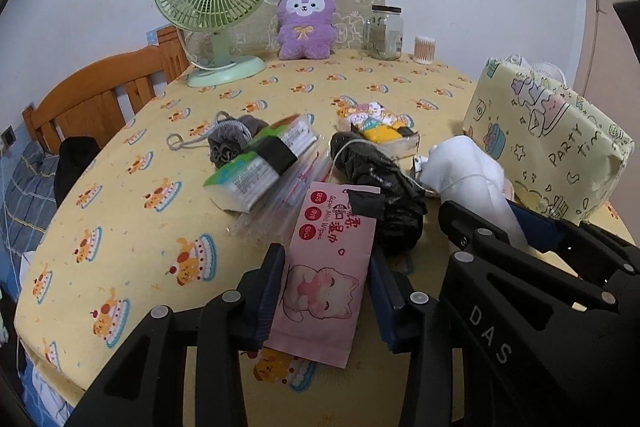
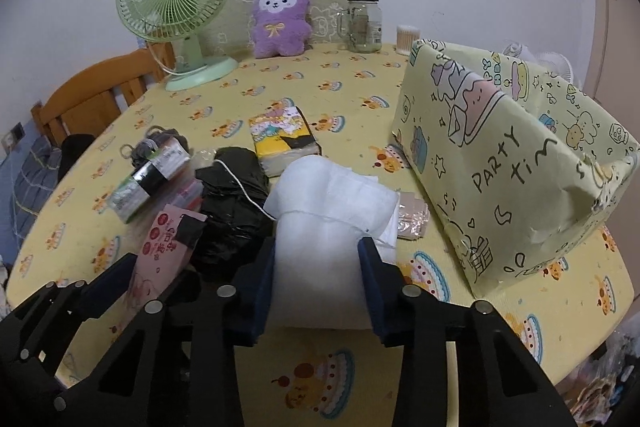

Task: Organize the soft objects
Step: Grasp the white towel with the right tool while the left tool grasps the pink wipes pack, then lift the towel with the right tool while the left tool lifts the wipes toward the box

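Note:
My left gripper [image 1: 326,259] is shut on a pink wet-wipes pack [image 1: 324,275] with a cat picture, near the table's front edge. My right gripper [image 2: 318,253] is shut on a white soft cloth roll [image 2: 324,227]; it also shows in the left wrist view [image 1: 468,171]. A black plastic bundle [image 1: 380,187] tied with string lies between them. Behind it lie a green tissue pack [image 1: 260,163], a grey mesh pouf [image 1: 232,139] and a yellow cartoon tissue pack [image 2: 284,135]. The pink pack [image 2: 168,239] shows at left in the right wrist view.
A yellow "party time" box [image 2: 500,155] stands at the right. A green fan [image 1: 212,3], a purple plush [image 1: 306,23], a glass jar [image 1: 384,31] and a cotton swab tub [image 1: 425,49] line the back. The yellow tablecloth [image 1: 132,227] covers the table; a wooden headboard [image 1: 100,95] is left.

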The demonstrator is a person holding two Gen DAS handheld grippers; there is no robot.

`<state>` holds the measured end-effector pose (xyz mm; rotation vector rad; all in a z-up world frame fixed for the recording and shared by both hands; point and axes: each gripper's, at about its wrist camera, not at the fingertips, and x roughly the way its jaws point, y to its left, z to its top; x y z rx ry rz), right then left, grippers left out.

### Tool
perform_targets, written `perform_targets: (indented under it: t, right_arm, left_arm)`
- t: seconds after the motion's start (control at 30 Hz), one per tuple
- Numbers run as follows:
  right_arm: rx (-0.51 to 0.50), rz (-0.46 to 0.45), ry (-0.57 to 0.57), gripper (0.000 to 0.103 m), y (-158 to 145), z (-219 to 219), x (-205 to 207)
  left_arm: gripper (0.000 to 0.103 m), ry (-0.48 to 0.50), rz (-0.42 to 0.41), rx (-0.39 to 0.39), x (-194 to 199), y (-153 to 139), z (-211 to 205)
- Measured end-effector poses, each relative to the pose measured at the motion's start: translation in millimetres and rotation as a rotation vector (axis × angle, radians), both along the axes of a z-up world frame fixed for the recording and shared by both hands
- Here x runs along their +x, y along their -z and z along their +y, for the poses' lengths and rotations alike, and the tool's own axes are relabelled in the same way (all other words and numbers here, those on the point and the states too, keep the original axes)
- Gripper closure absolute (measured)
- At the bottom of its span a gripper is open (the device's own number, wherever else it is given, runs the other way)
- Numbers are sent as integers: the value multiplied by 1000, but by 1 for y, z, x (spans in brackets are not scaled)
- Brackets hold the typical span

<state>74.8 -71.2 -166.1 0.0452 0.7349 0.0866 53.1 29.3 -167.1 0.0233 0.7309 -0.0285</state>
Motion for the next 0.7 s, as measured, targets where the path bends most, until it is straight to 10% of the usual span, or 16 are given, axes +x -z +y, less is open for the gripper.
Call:
perform_targets:
  t: [0.7]
  right_arm:
    - [18, -110, -27, 64, -67, 1, -10]
  left_arm:
    - [61, -29, -98, -2, -2, -61, 2]
